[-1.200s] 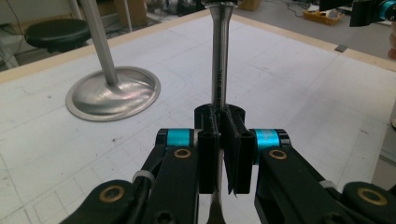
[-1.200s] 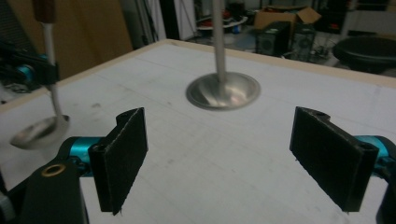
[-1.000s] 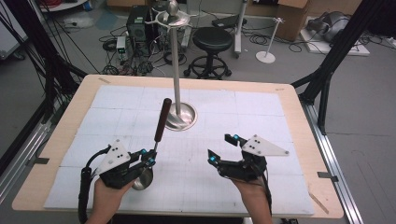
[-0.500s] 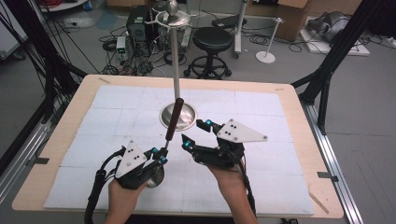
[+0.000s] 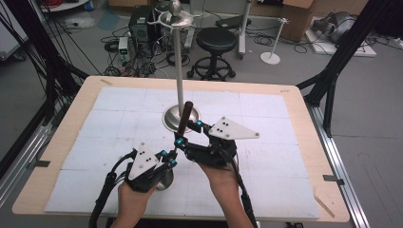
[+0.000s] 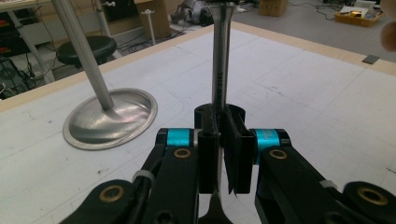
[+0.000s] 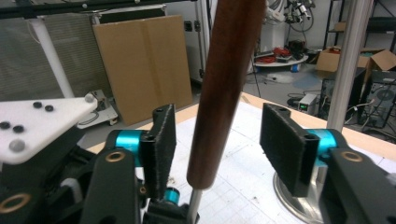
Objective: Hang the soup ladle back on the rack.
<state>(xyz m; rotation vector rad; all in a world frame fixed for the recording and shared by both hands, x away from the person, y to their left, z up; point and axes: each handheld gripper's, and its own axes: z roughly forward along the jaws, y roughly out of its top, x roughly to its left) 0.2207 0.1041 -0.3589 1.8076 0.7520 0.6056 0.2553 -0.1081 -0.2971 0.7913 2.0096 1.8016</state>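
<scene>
My left hand-held gripper (image 6: 219, 154) clamps ladle (image 6: 219, 70) shaft; my right hand-held gripper (image 7: 217, 140) wide around its wooden handle (image 7: 226, 88), untouched

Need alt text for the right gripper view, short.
The right gripper is open, its two black padded jaws standing either side of a dark brown wooden handle that rises between them without touching either pad. A thin metal shaft continues below the handle; behind, to the right, stands the metal stand on the white table.
</scene>
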